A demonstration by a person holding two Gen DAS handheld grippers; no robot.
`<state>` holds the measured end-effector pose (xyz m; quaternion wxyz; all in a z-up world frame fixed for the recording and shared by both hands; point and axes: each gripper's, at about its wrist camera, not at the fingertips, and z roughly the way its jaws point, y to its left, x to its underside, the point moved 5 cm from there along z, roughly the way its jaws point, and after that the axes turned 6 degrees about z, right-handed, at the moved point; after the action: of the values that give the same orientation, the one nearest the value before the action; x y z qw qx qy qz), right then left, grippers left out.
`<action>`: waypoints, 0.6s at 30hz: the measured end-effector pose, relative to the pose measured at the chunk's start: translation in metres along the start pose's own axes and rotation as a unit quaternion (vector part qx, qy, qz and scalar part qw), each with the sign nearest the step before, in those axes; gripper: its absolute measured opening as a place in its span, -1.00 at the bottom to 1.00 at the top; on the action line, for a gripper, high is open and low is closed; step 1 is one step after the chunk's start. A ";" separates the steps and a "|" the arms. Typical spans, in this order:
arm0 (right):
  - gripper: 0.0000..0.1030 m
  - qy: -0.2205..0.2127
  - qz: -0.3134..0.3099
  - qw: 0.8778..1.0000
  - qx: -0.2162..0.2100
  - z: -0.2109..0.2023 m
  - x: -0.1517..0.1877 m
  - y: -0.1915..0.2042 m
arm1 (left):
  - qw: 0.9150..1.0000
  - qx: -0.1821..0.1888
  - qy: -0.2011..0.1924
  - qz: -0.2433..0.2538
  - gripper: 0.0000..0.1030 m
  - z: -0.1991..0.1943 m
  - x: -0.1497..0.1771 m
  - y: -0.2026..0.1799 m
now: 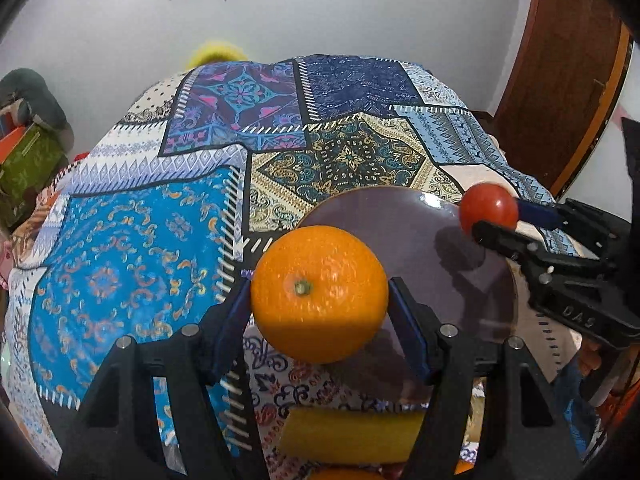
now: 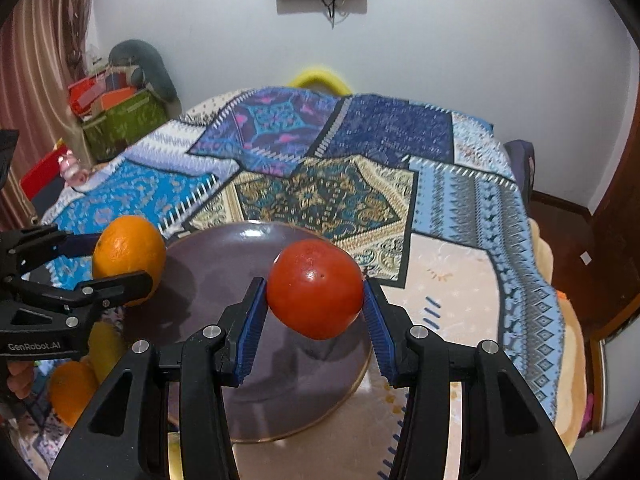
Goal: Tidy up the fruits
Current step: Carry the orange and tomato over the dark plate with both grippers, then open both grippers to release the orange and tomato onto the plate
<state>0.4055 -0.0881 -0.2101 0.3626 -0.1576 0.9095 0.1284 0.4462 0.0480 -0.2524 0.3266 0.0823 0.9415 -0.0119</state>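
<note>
My left gripper (image 1: 319, 294) is shut on an orange (image 1: 319, 294) and holds it above the near left rim of a dark purple plate (image 1: 448, 276). My right gripper (image 2: 315, 289) is shut on a red tomato (image 2: 315, 289) and holds it above the plate (image 2: 224, 264). In the left wrist view the tomato (image 1: 489, 209) hangs over the plate's far right rim. In the right wrist view the orange (image 2: 129, 260) hangs at the plate's left rim. The plate lies bare on a patchwork cloth (image 1: 132, 264).
A yellow fruit (image 1: 352, 434) and another orange (image 2: 72, 392) lie on the cloth near me, left of the plate. A green box (image 2: 124, 120) with clutter stands beyond the table's far left. A wooden door (image 1: 568, 80) is at the right.
</note>
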 end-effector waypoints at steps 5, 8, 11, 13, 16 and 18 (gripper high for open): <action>-0.13 0.030 -0.006 1.000 -0.003 0.020 0.003 -0.002 | 1.000 0.012 0.010 0.004 0.31 0.012 -0.004 -0.003; -0.13 0.044 -0.008 0.999 -0.005 0.029 0.006 -0.002 | 1.000 0.012 0.016 0.008 0.31 0.017 -0.005 -0.006; -0.12 0.056 -0.012 0.998 -0.007 0.035 0.009 0.000 | 1.000 0.015 0.023 0.012 0.31 0.021 -0.005 -0.009; -0.11 0.055 -0.014 0.998 -0.007 0.035 0.010 -0.001 | 1.000 0.013 0.025 0.013 0.32 0.021 -0.005 -0.009; -0.11 0.056 -0.016 0.998 -0.005 0.035 0.009 0.000 | 0.999 0.030 0.026 0.006 0.34 0.020 -0.005 -0.011; -0.11 0.056 -0.013 0.998 -0.007 0.035 0.009 -0.001 | 0.999 0.037 0.024 0.000 0.40 0.018 -0.005 -0.012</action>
<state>0.4218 -0.0780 -0.2411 0.3113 -0.1793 0.9254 0.1206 0.4588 0.0341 -0.2636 0.3006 0.0950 0.9479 -0.0448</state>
